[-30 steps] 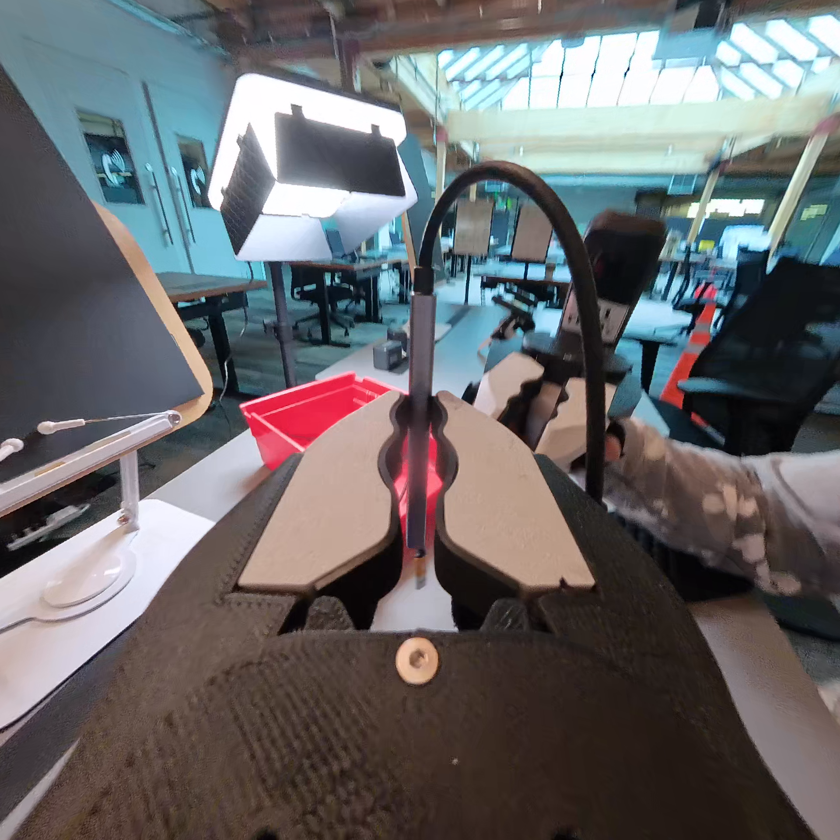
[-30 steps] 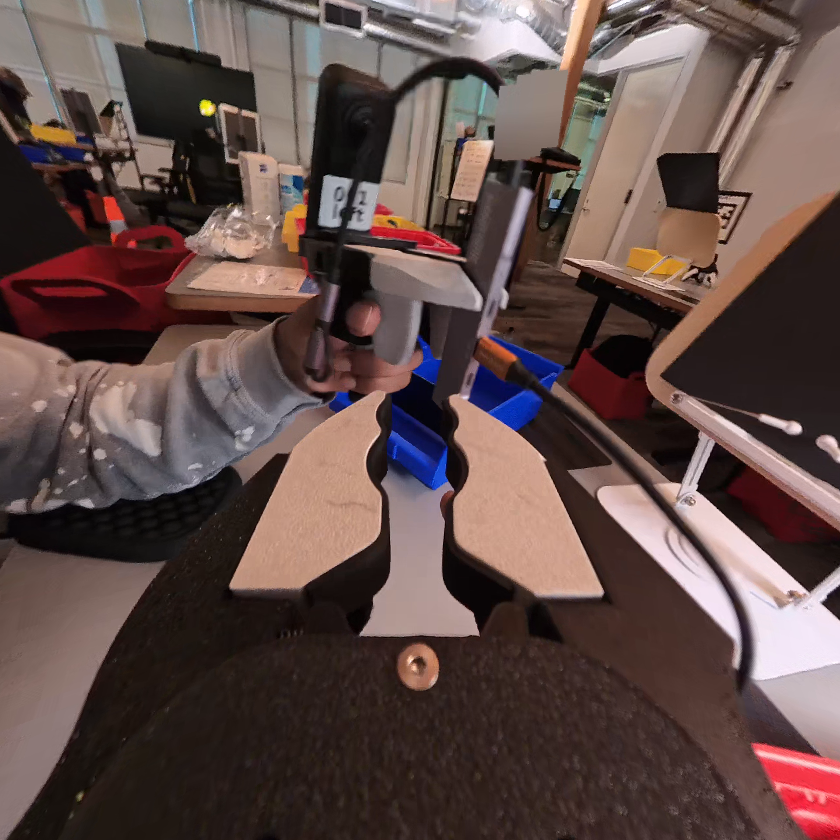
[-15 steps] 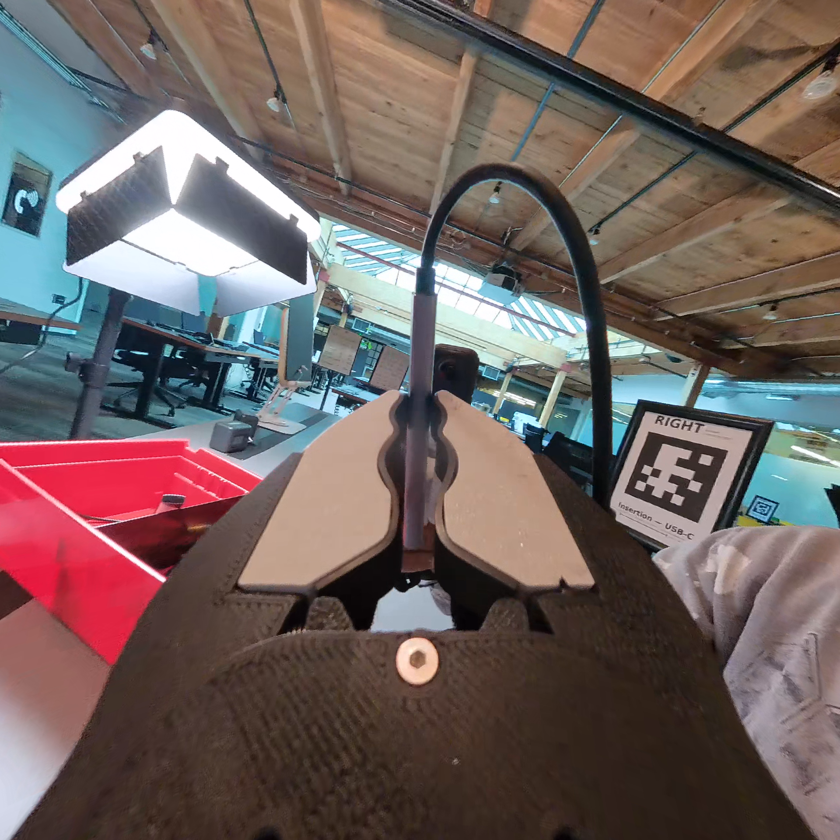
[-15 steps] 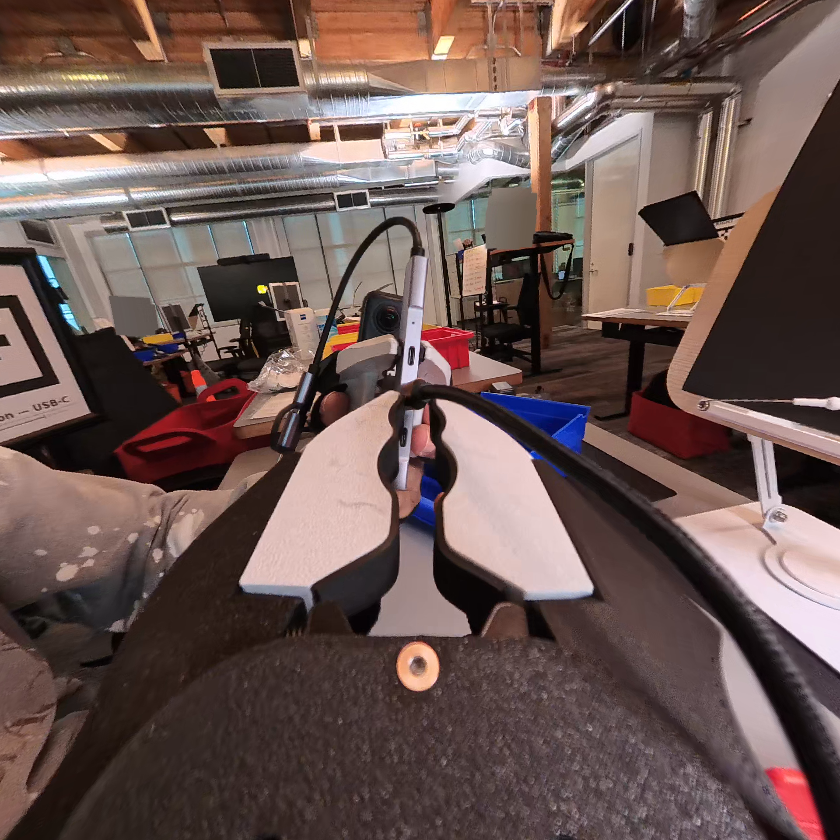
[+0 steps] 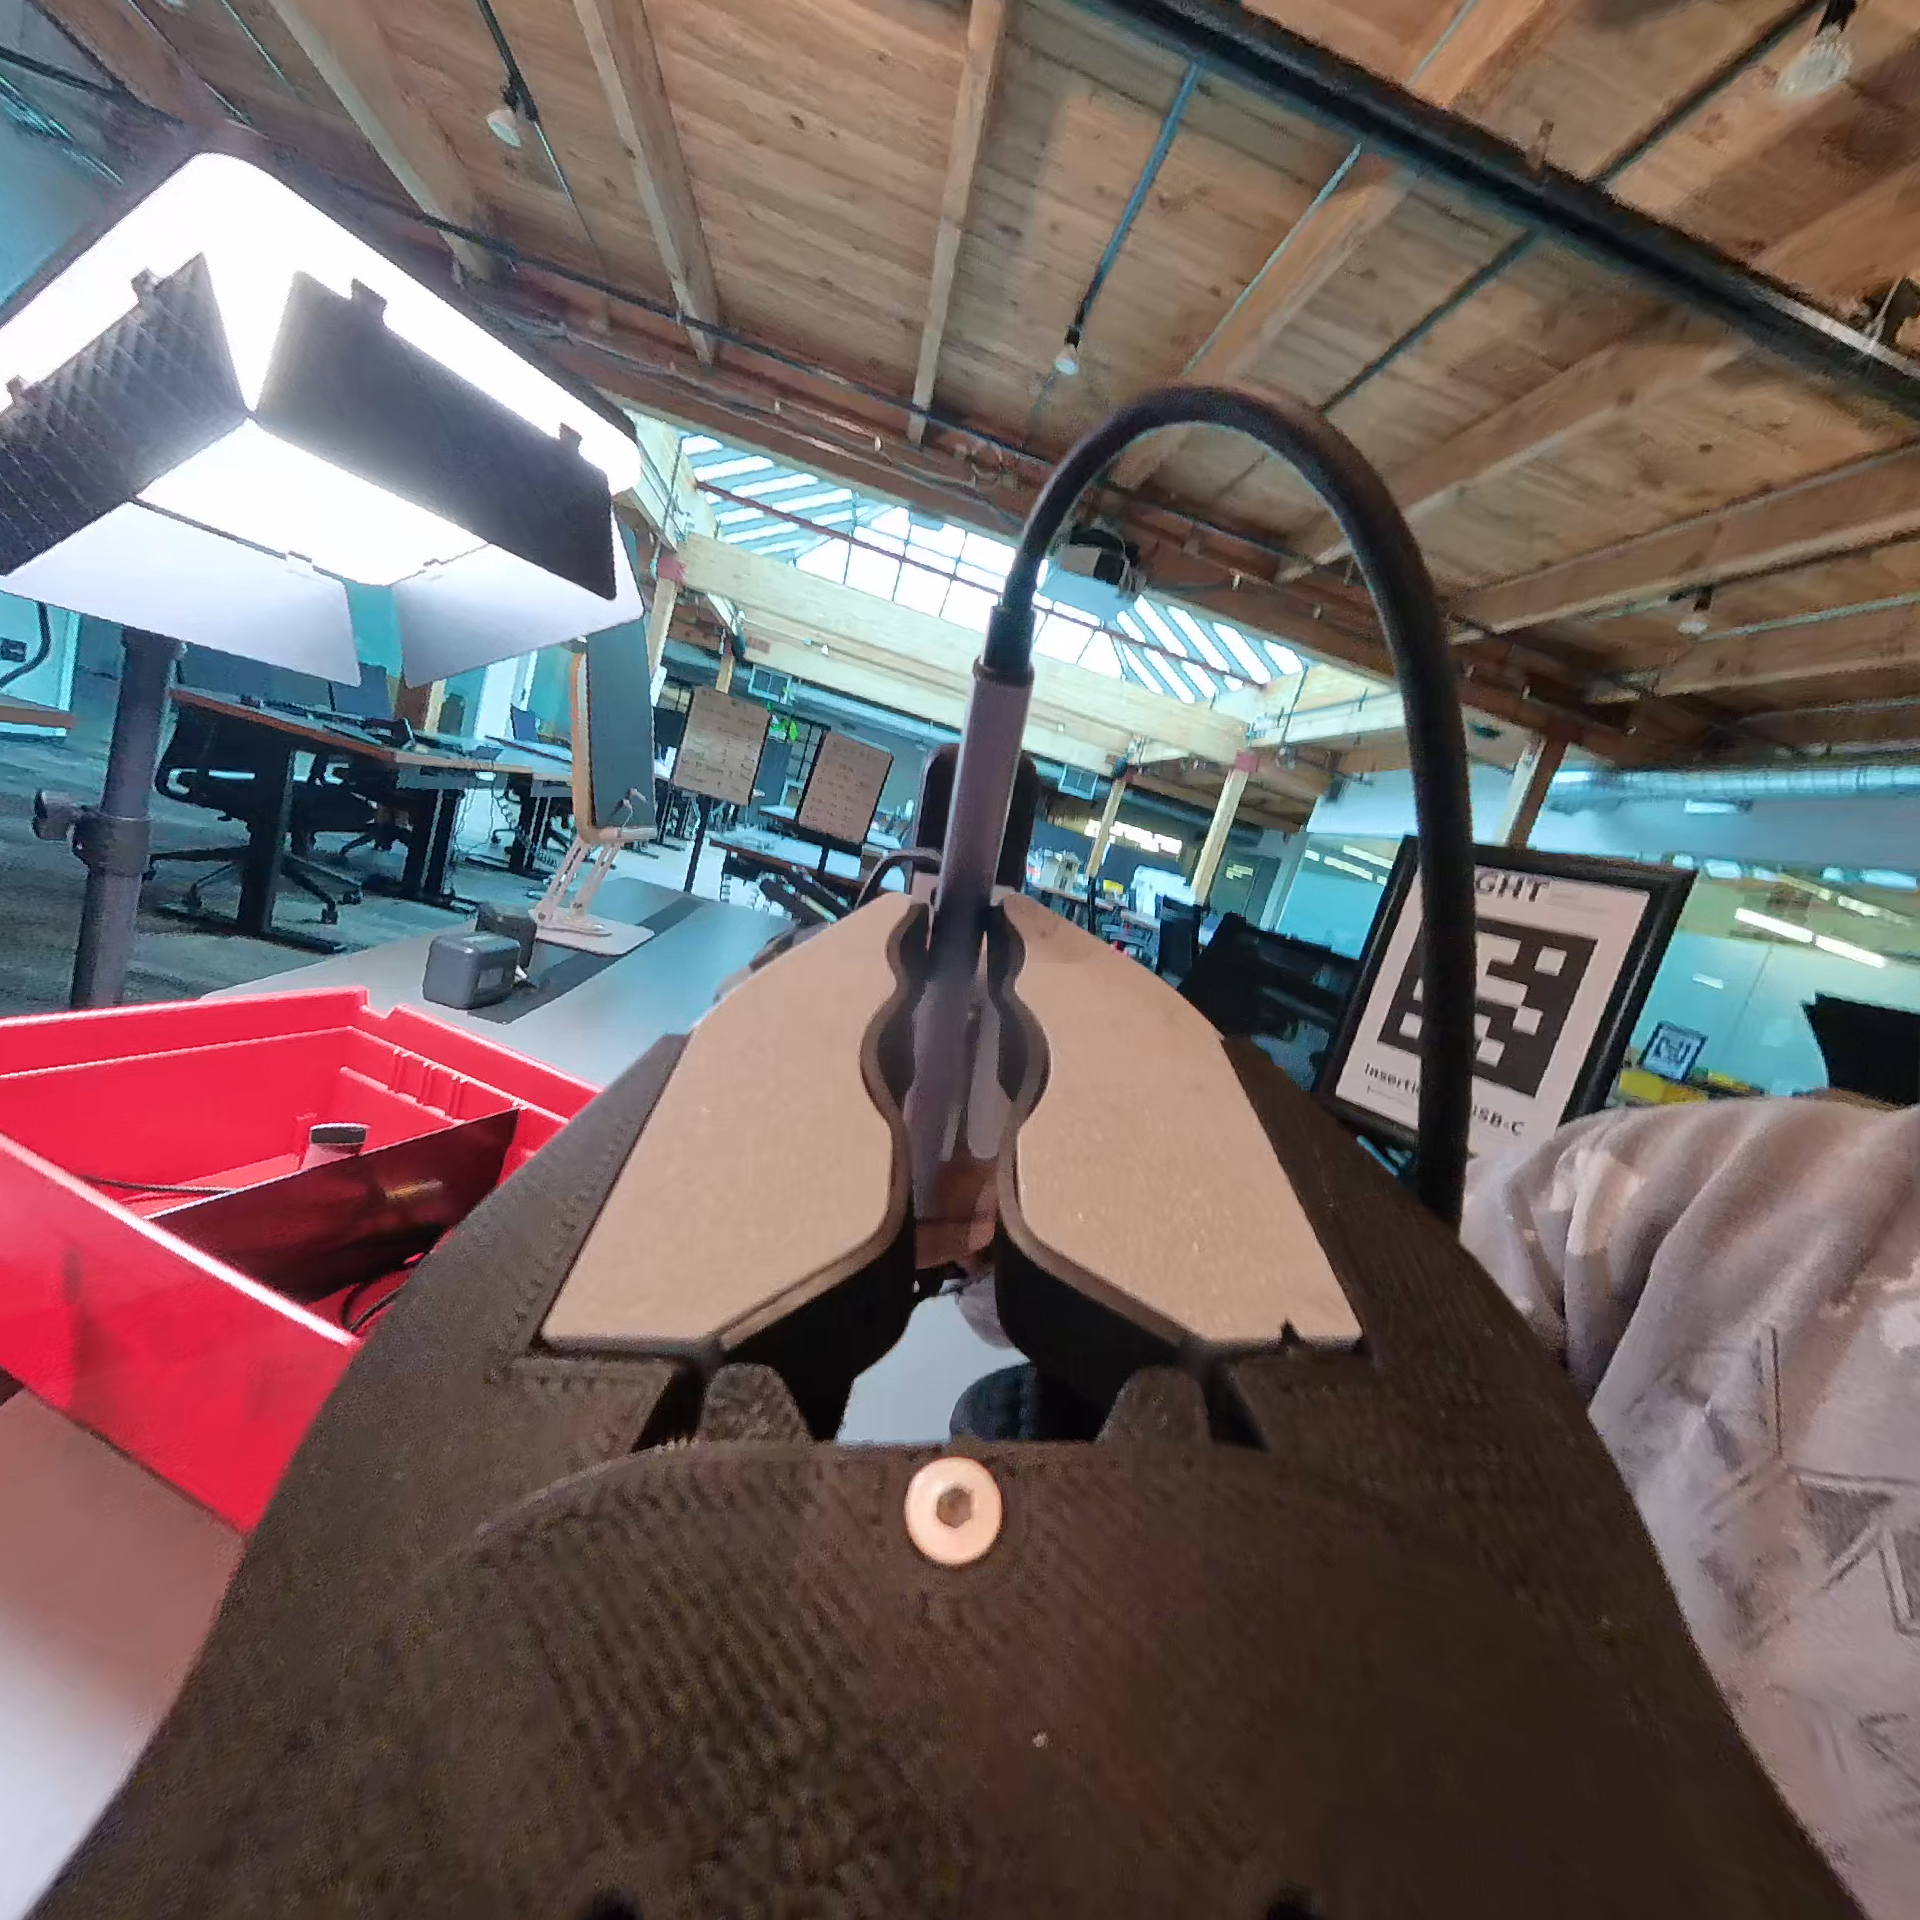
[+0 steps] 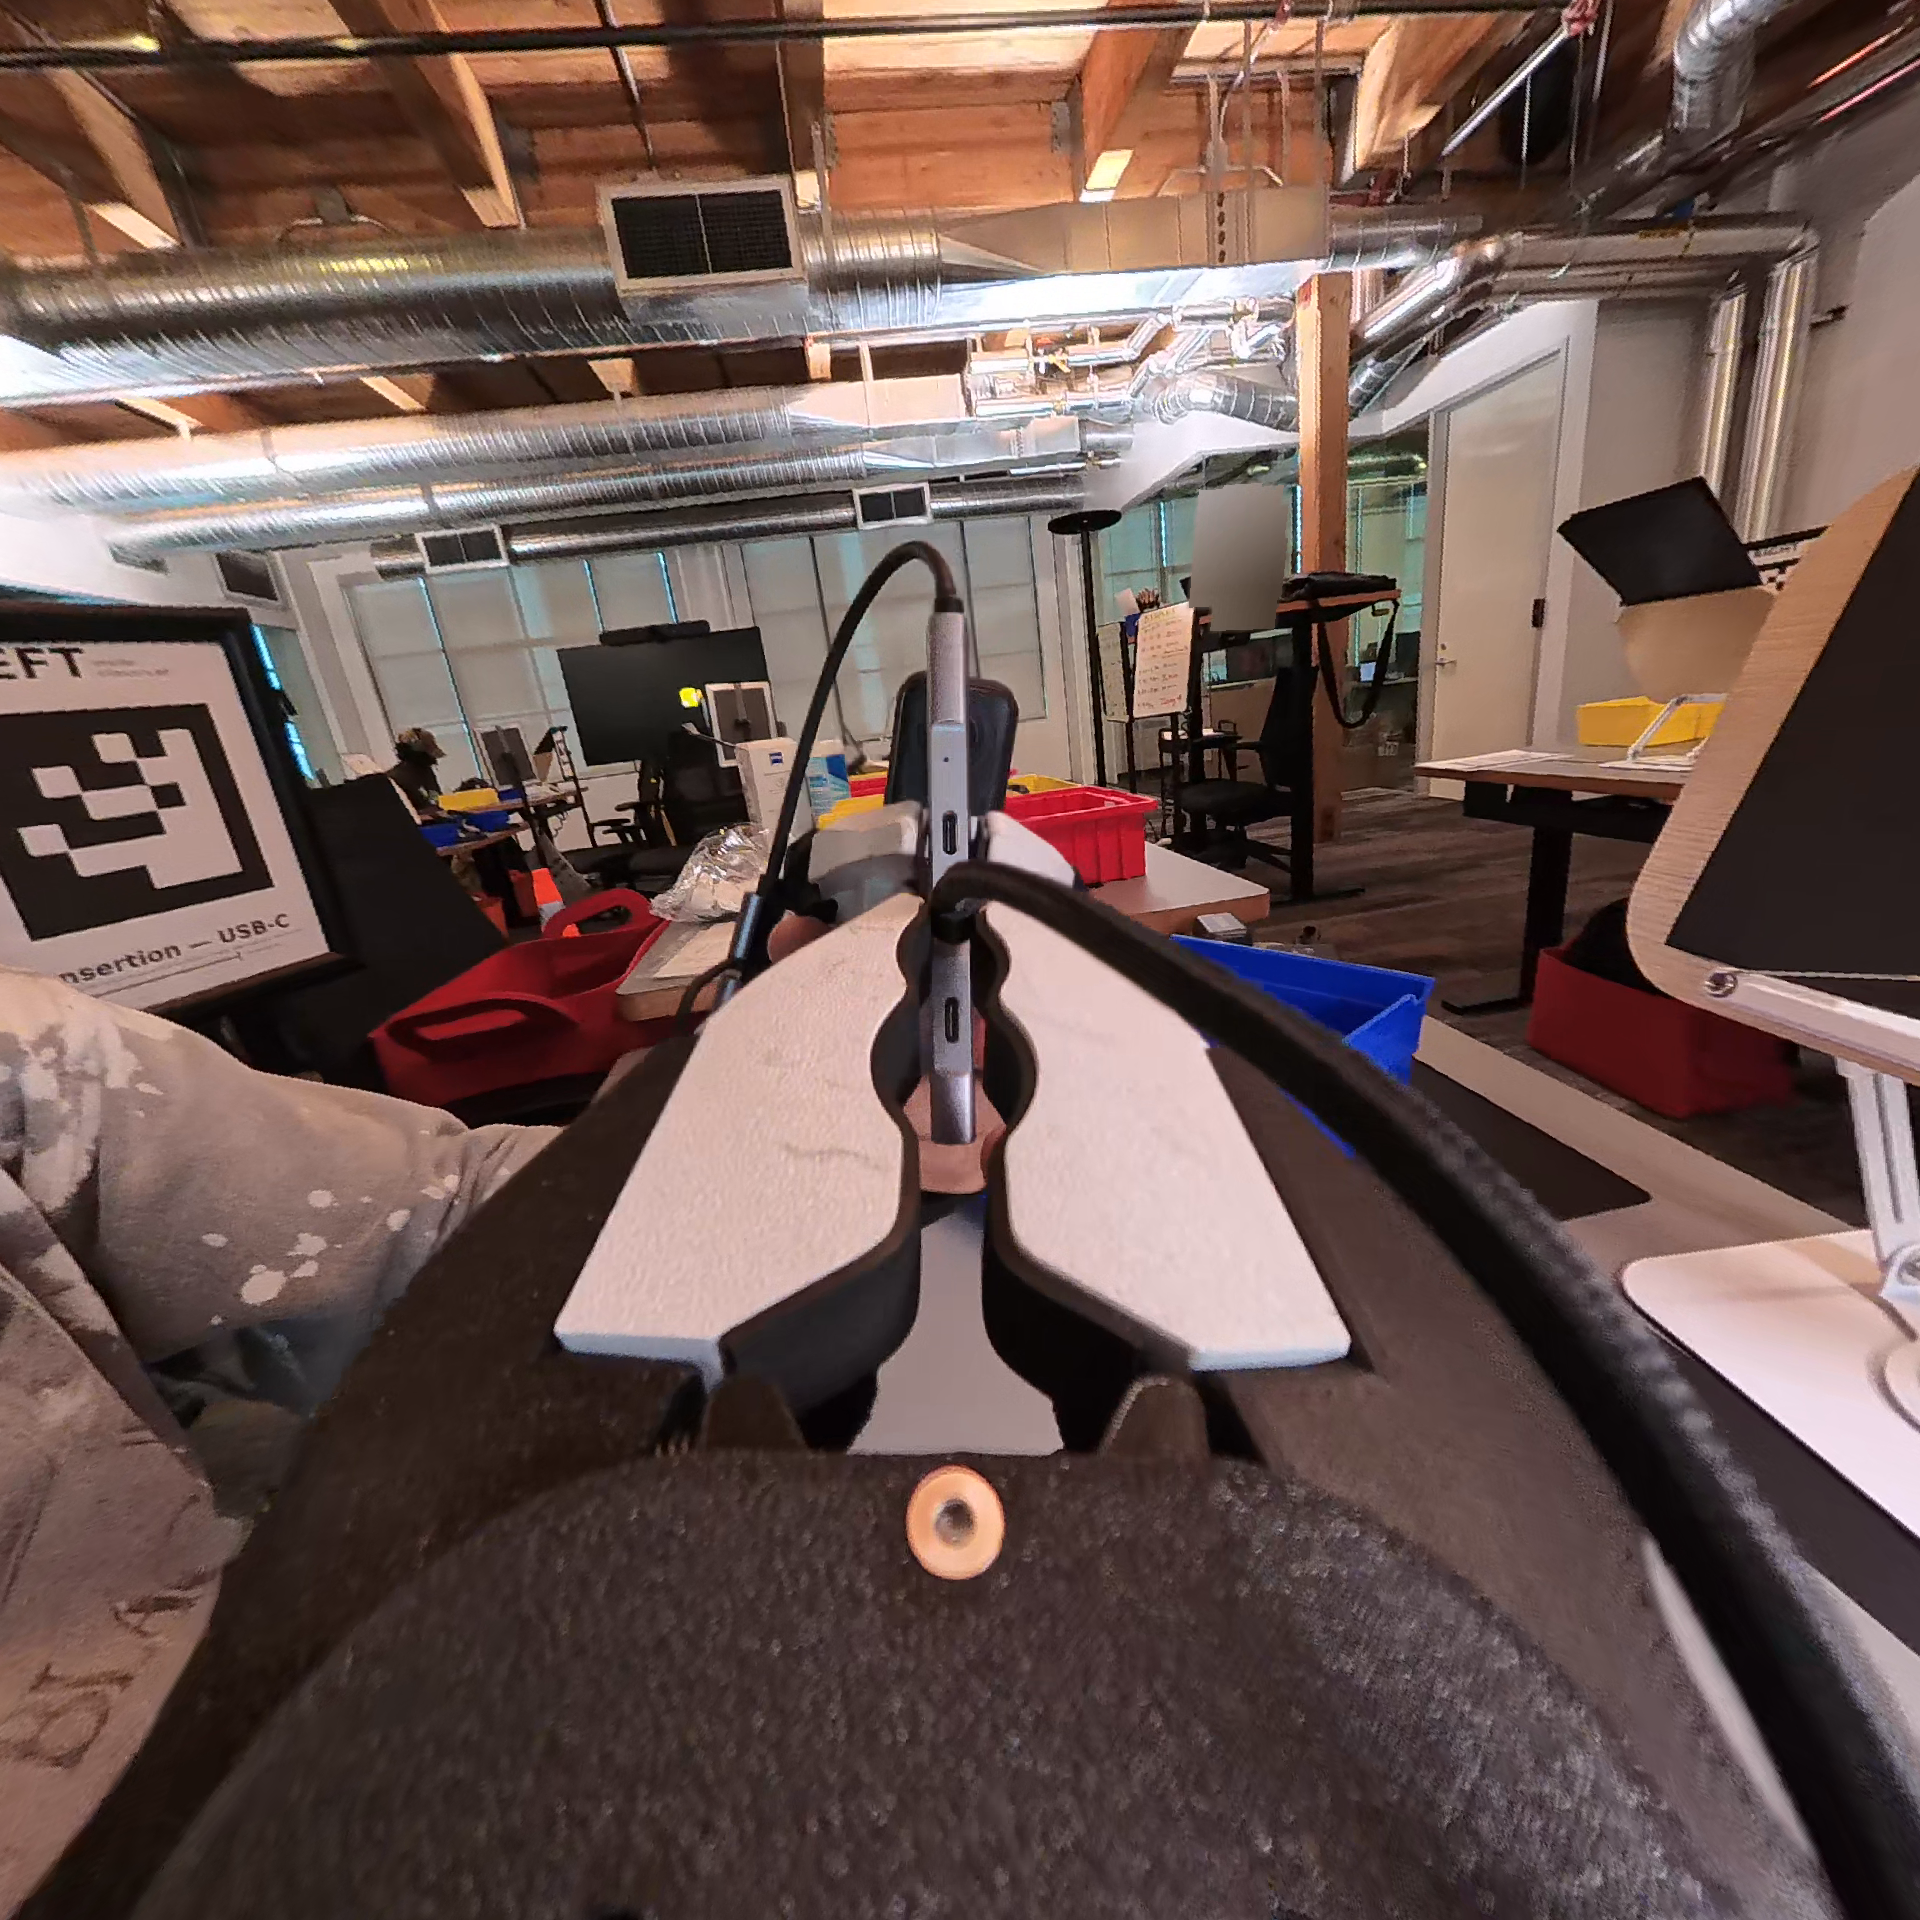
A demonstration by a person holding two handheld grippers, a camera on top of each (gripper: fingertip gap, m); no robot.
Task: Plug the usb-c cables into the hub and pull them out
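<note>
My left gripper [image 5: 951, 914] is shut on the slim grey hub [image 5: 987, 769] and holds it upright. The hub's own black cable [image 5: 1351, 540] arches over to the right. My right gripper [image 6: 951, 909] is shut on the plug end of a black braided usb-c cable [image 6: 1299, 1039]. The plug touches the hub's [image 6: 948, 727] port edge, between two open ports. I cannot tell whether it is seated. The left gripper [image 6: 945, 821] faces me just behind the hub. In the left wrist view the right gripper is mostly hidden behind the hub.
A red bin [image 5: 156, 1143] lies to the left, a blue bin [image 6: 1320, 997] to the right. Framed marker signs [image 5: 1507, 997] [image 6: 135, 810] stand behind. A person's sleeve [image 5: 1714, 1351] [image 6: 156, 1195] is close. A white stand base [image 6: 1766, 1340] and a panel light [image 5: 260, 447] are nearby. The grippers are tip to tip, or close to it.
Both grippers have tilted up and come together. The cable plug, earlier off to the side of the hub, now meets the hub's port edge between my right fingertips.
</note>
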